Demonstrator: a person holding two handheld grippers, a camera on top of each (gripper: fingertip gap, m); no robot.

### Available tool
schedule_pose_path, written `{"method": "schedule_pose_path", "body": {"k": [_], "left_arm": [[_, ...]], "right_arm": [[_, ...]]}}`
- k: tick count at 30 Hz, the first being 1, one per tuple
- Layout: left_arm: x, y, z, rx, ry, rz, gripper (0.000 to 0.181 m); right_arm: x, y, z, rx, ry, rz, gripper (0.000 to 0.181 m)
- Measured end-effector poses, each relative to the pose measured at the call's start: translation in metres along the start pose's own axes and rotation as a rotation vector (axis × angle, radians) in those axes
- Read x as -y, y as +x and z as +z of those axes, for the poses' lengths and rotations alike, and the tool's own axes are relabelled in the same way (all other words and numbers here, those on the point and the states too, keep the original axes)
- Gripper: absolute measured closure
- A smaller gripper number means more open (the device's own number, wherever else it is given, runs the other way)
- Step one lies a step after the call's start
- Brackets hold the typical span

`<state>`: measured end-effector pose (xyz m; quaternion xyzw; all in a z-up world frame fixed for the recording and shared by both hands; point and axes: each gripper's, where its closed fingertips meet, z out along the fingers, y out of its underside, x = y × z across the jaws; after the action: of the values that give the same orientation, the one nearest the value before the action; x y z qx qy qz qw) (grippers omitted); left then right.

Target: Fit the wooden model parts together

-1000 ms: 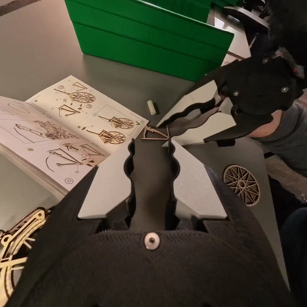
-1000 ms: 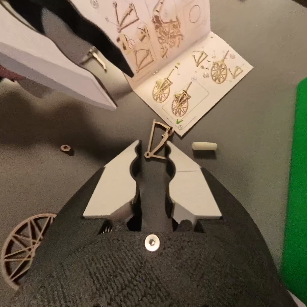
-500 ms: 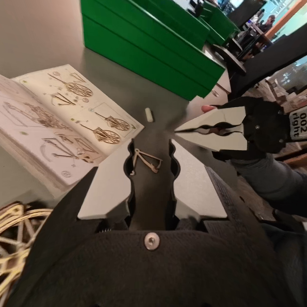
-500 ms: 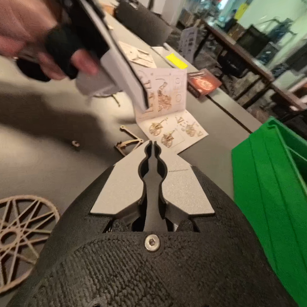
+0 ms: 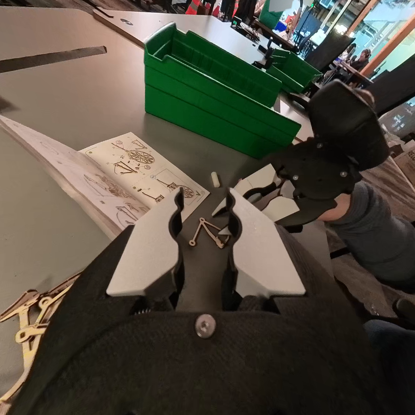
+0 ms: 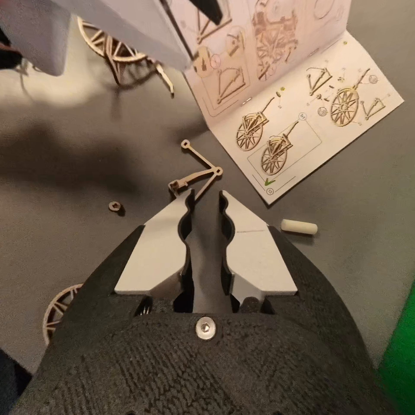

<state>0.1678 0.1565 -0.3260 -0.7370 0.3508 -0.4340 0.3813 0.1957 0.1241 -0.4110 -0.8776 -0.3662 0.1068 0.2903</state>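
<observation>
1. Your left gripper (image 5: 204, 197) is spread wide, grasping nothing; it hangs above the table (image 5: 67, 94).
2. The wooden frame (image 5: 207, 233), a thin triangular strut piece, lies flat on the table, seen in the gap between your left fingers (image 5: 148, 247).
3. Your right gripper (image 6: 206, 194) is also released, with a clear gap between its tips, and empty.
4. In the right wrist view the frame (image 6: 197, 173) sits just ahead of your right gripper's tips; one thin strut runs down behind the left-hand tip. You cannot tell from these views whether the tip touches it.
5. In the left wrist view your right gripper (image 5: 226, 221) comes in from the right, tips low beside the frame.
6. A small washer (image 6: 114, 206) lies on the table left of your right gripper, apart from the frame.
7. A white peg (image 6: 299, 228) lies just beside your right gripper's right-hand finger; it also shows near the booklet corner in the left view (image 5: 215, 179).
8. The booklet (image 6: 292, 112) lies open beyond the frame, its near corner close to it.
9. A spoked wheel (image 6: 58, 307) lies flat at the lower left of your right gripper.
10. A larger wooden assembly (image 6: 116, 51) sits farther off, partly hidden by your left gripper; part of it shows at lower left in the left view (image 5: 27, 323).
11. Green bins (image 5: 213, 94) stand stacked beyond the booklet.
</observation>
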Motion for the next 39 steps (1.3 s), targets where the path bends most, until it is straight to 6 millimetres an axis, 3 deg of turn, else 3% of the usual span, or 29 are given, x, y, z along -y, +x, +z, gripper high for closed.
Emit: {"method": "schedule_pose_path", "body": {"k": [6, 8, 10, 11, 12, 14, 18, 20, 22, 24, 27, 29, 34, 39], "left_arm": [[-0.005, 0.002, 0.002, 0.018, -0.042, 0.090, 0.145], [-0.010, 0.010, 0.001, -0.029, -0.083, 0.141, 0.144], [-0.033, 0.020, 0.001, -0.103, -0.244, 0.211, 0.139], [-0.042, 0.015, 0.000, -0.069, -0.312, 0.239, 0.135], [-0.044, 0.011, 0.001, -0.041, -0.325, 0.266, 0.131], [-0.039, 0.023, 0.004, -0.109, -0.277, 0.234, 0.123], [-0.046, 0.035, 0.010, -0.205, -0.296, 0.145, 0.137], [-0.054, 0.040, 0.011, -0.233, -0.323, 0.171, 0.156], [-0.062, 0.048, 0.011, -0.274, -0.357, 0.199, 0.174], [-0.070, 0.048, 0.012, -0.266, -0.402, 0.239, 0.179], [-0.072, 0.033, 0.016, -0.165, -0.408, 0.240, 0.180], [-0.070, 0.031, 0.020, -0.170, -0.380, 0.149, 0.180], [-0.076, 0.024, 0.024, -0.154, -0.397, 0.067, 0.179], [-0.075, 0.026, 0.022, -0.180, -0.398, 0.023, 0.179]], "right_arm": [[0.004, -0.006, 0.003, -0.014, -0.109, -0.180, 0.181], [0.017, -0.002, -0.001, -0.084, -0.003, -0.402, 0.181], [0.030, 0.006, -0.018, -0.183, 0.127, -0.571, 0.181], [0.034, 0.006, -0.026, -0.203, 0.177, -0.653, 0.181], [0.036, 0.001, -0.033, -0.204, 0.239, -0.749, 0.181], [0.036, -0.005, -0.043, -0.247, 0.299, -0.929, 0.181], [0.040, -0.021, -0.055, -0.346, 0.367, -1.180, 0.181], [0.041, -0.029, -0.056, -0.358, 0.384, -1.248, 0.181], [0.040, -0.031, -0.054, -0.381, 0.374, -1.291, 0.181], [0.038, -0.035, -0.050, -0.348, 0.384, -1.259, 0.181], [0.039, -0.029, -0.055, -0.269, 0.449, -0.988, 0.143], [0.032, -0.028, -0.055, -0.235, 0.457, -0.934, 0.149], [0.015, -0.016, -0.031, -0.374, 0.285, -1.034, 0.164], [0.015, -0.011, -0.023, -0.431, 0.262, -1.076, 0.177]]}}
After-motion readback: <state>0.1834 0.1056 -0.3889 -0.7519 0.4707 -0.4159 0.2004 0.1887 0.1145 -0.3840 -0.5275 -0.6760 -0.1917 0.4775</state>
